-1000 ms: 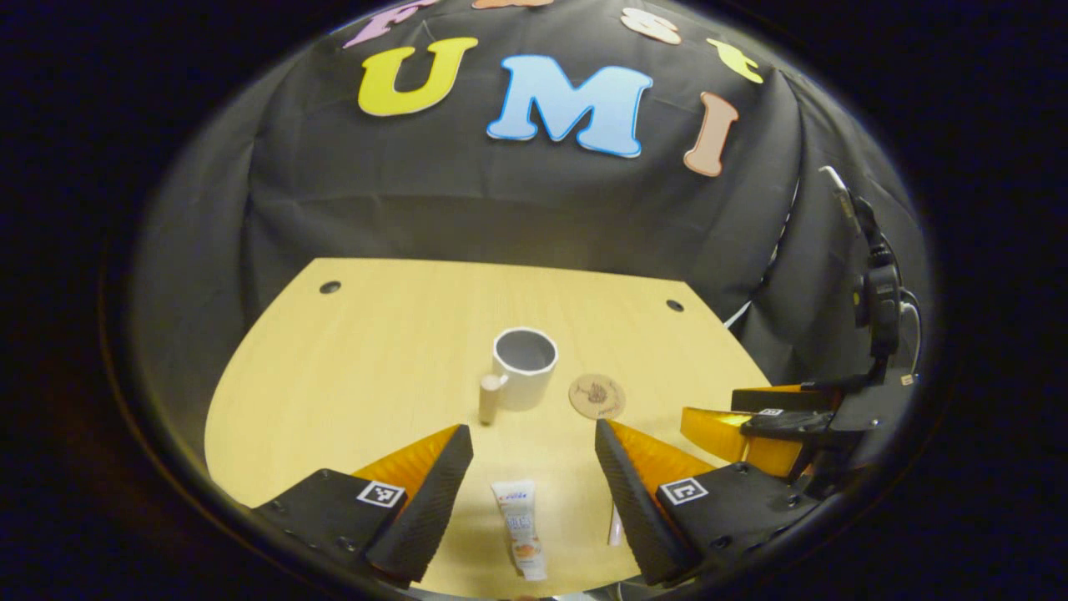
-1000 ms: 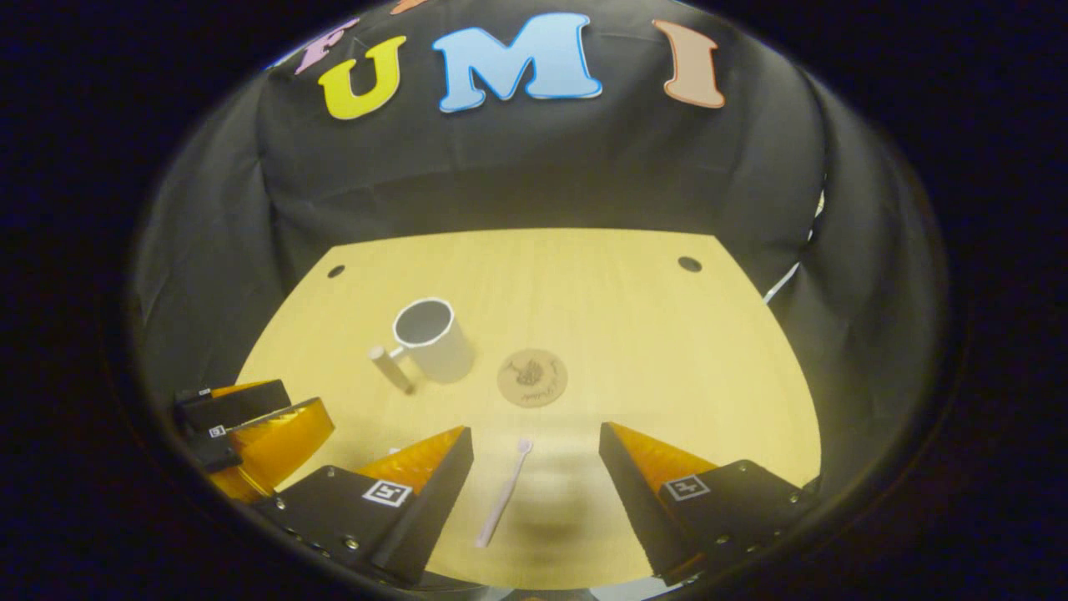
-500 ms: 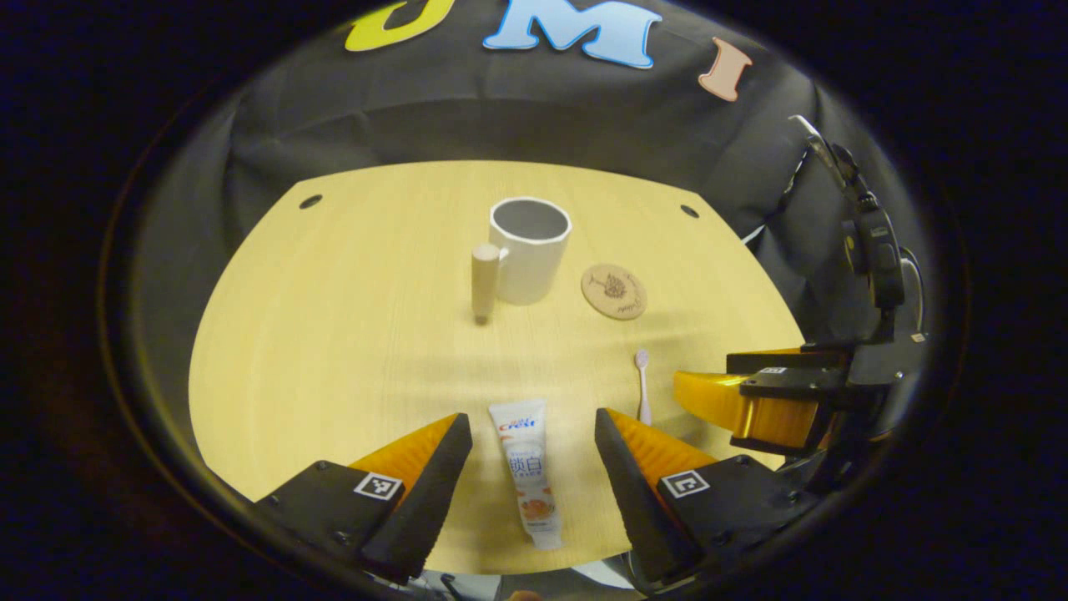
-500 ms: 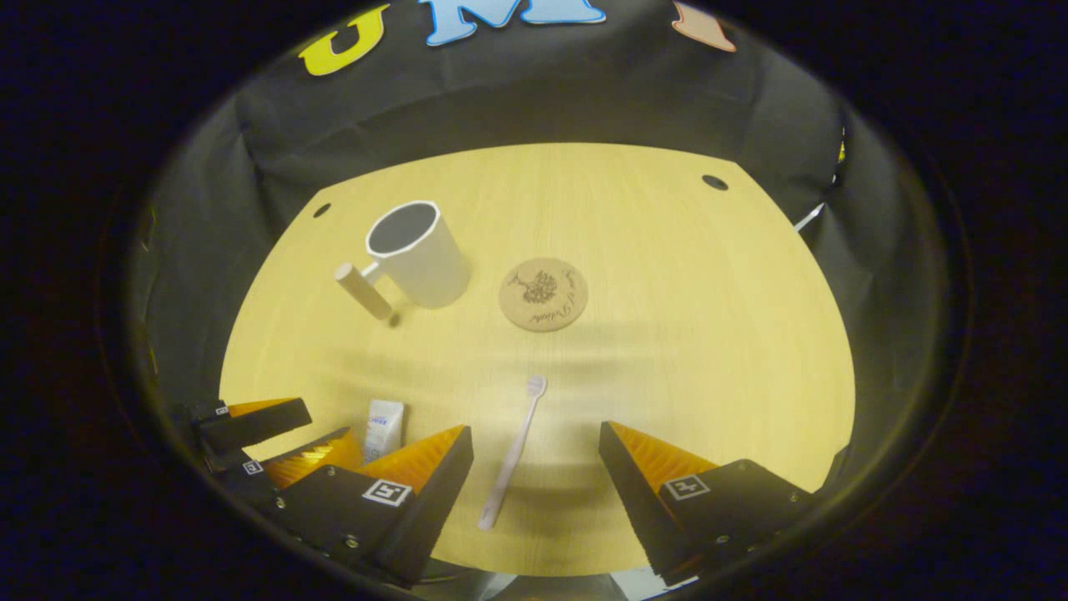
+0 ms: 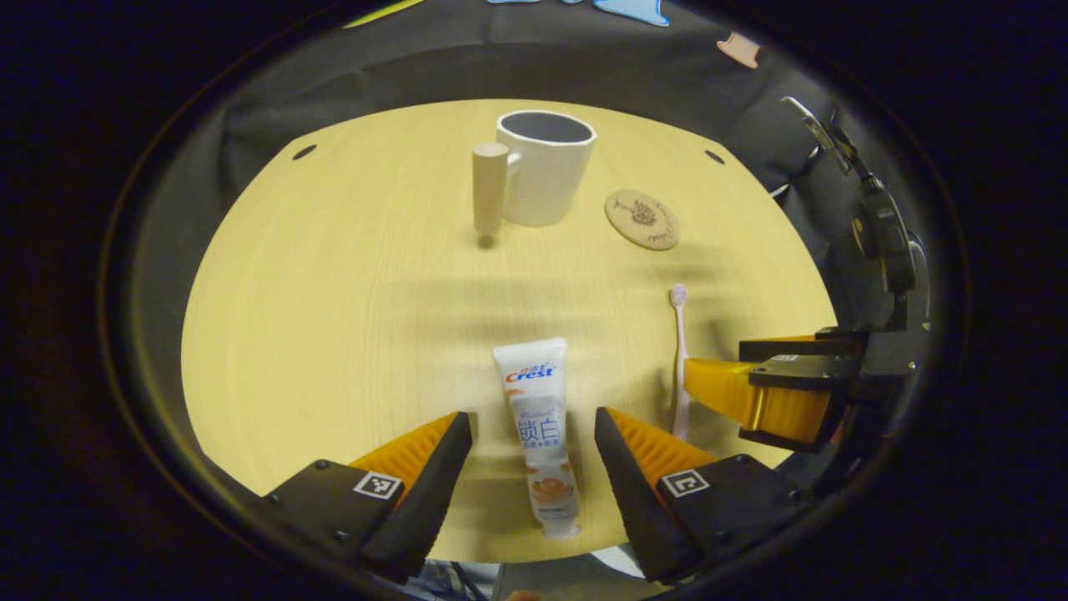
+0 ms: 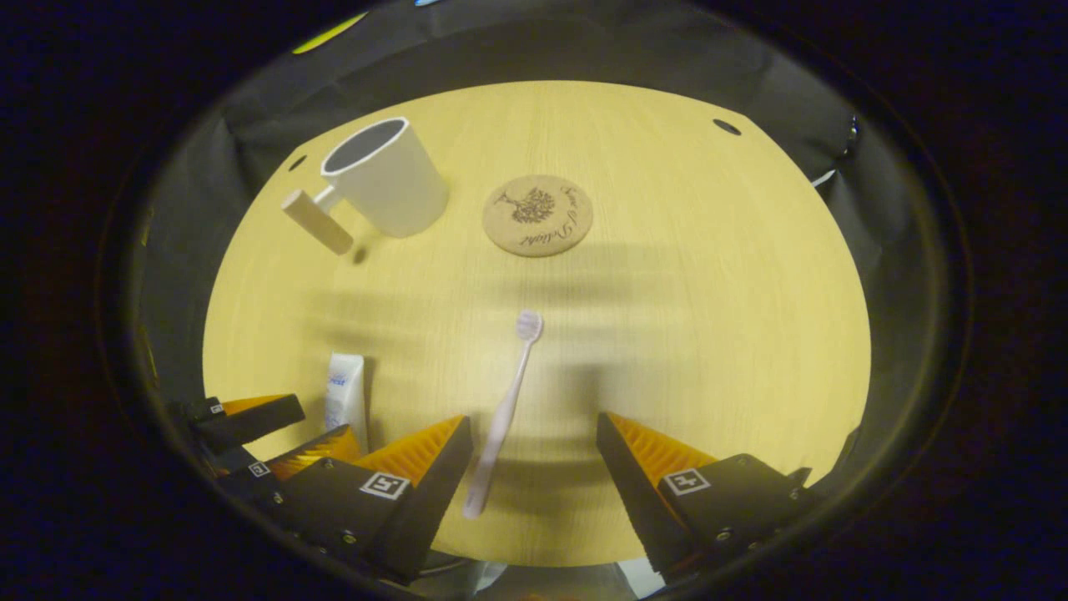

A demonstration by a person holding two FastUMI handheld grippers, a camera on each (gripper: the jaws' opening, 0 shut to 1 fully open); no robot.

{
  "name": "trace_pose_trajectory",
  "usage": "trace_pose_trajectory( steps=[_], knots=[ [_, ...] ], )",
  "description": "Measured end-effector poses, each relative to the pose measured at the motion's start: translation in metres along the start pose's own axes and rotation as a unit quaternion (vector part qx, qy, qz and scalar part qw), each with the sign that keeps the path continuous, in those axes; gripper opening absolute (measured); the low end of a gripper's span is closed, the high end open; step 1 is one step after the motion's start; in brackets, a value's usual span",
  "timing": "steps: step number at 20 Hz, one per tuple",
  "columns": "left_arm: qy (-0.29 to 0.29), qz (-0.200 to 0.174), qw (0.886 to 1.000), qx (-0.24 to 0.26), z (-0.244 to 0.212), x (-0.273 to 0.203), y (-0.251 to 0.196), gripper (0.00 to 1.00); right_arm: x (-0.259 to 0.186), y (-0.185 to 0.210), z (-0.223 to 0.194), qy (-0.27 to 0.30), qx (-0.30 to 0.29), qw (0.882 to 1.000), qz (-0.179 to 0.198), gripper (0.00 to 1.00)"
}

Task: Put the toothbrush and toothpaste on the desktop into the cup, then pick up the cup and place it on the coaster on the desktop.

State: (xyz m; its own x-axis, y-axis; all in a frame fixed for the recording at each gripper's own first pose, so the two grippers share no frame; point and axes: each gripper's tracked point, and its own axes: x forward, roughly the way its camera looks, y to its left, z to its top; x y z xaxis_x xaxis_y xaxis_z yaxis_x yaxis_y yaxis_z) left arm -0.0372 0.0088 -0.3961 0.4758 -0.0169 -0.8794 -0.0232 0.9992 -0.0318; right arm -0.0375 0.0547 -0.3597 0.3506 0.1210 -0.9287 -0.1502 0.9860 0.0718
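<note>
A white toothpaste tube (image 5: pixel 538 426) lies flat on the wooden desktop (image 5: pixel 334 292), between the spread fingers of my open left gripper (image 5: pixel 532 421). A pale pink toothbrush (image 6: pixel 503 409) lies on the desktop with its head pointing away, its handle just inside my open right gripper (image 6: pixel 532 426), close to the left finger. A white cup (image 5: pixel 544 171) with a wooden handle (image 5: pixel 489 188) stands upright at the far side, also seen as the cup (image 6: pixel 385 179). The round cork coaster (image 6: pixel 538 215) lies to its right. The right gripper (image 5: pixel 755 392) hovers beside the toothbrush (image 5: pixel 680 351).
The desktop's near edge runs right under both grippers. Two cable holes (image 5: pixel 304 152) (image 5: pixel 714 157) sit near the far corners. Black cloth walls close the booth behind and at the sides. The left gripper (image 6: pixel 275 438) is at the lower left of the right gripper view, by the toothpaste (image 6: pixel 345 399).
Both grippers have tilted down and come forward over the desktop. The toothpaste and toothbrush now lie farther in between their fingers. Cup and coaster have not moved.
</note>
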Motion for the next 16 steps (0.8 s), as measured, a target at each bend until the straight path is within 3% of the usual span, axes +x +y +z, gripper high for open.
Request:
trace_pose_trajectory(
  steps=[5,10,15,16],
  knots=[
    [0.023,0.023,0.999,-0.002,-0.009,0.009,0.007,0.95,0.011,0.0,-0.007,0.015,-0.008,1.0,-0.01,0.95],
    [0.047,0.02,0.999,-0.019,-0.019,0.014,0.004,0.97,0.016,-0.004,-0.01,0.023,-0.011,0.999,-0.021,0.95],
    [0.064,0.042,0.997,0.002,-0.02,0.015,0.011,0.94,0.016,0.0,-0.015,0.054,-0.008,0.998,-0.024,0.99],
    [0.07,0.049,0.996,0.012,-0.022,0.017,0.011,0.94,0.016,0.0,-0.014,0.059,-0.008,0.998,-0.026,0.94]
  ],
)
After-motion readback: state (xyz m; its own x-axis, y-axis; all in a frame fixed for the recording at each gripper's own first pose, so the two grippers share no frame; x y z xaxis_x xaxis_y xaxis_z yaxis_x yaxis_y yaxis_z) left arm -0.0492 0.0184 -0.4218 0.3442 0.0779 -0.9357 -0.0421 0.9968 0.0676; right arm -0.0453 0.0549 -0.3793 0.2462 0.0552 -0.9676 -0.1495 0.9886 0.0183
